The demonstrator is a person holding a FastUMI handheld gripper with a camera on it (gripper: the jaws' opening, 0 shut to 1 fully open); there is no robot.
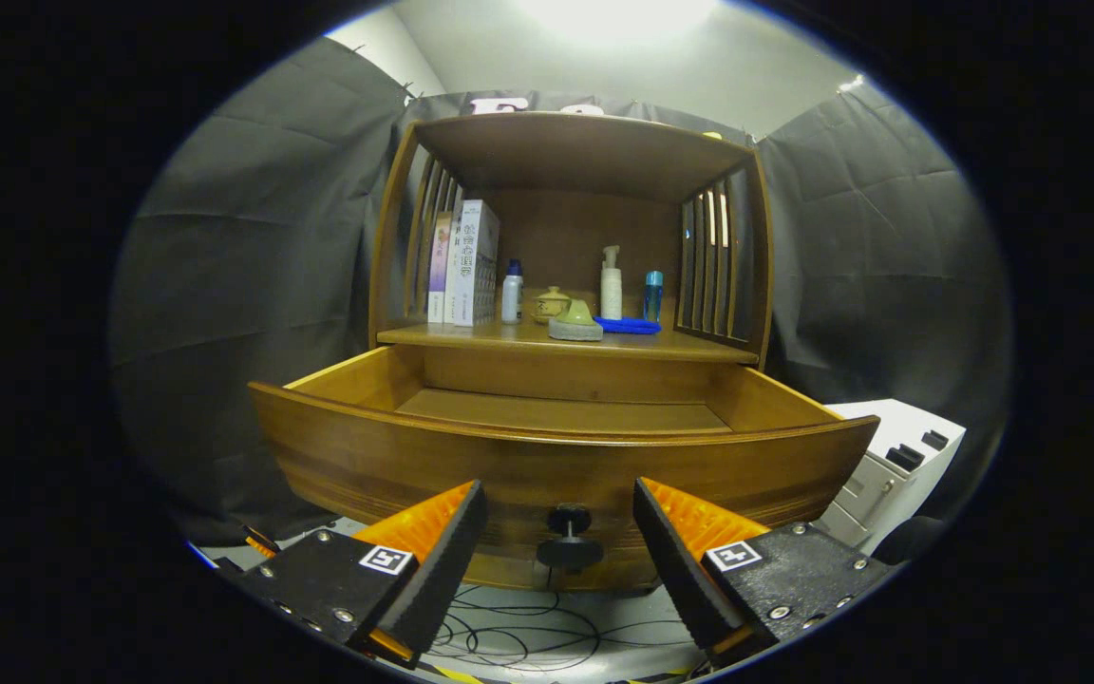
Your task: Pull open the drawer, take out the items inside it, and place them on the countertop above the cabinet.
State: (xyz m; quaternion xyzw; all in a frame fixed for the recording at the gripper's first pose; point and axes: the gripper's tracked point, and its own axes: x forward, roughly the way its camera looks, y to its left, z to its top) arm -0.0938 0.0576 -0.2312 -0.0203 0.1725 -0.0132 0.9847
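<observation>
With jaws spread wide, gripper (558, 532) sits w/ drawer (561, 456) knob (569, 538) between them, untouched, drawer pulled out.

Claw (558, 532) level, fingers spread wide apart, nothing gripped between them

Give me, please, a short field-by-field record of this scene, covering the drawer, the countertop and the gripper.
drawer: drawer pulled open, visible floor bare
knob: knob on the drawer front, between the fingers, untouched
gripper: gripper open, fingers either side of the knob
countertop: countertop holds books, white bottle, small pot, green object, pump bottle, blue bottle, blue cloth
beside cabinet: white appliance
</observation>
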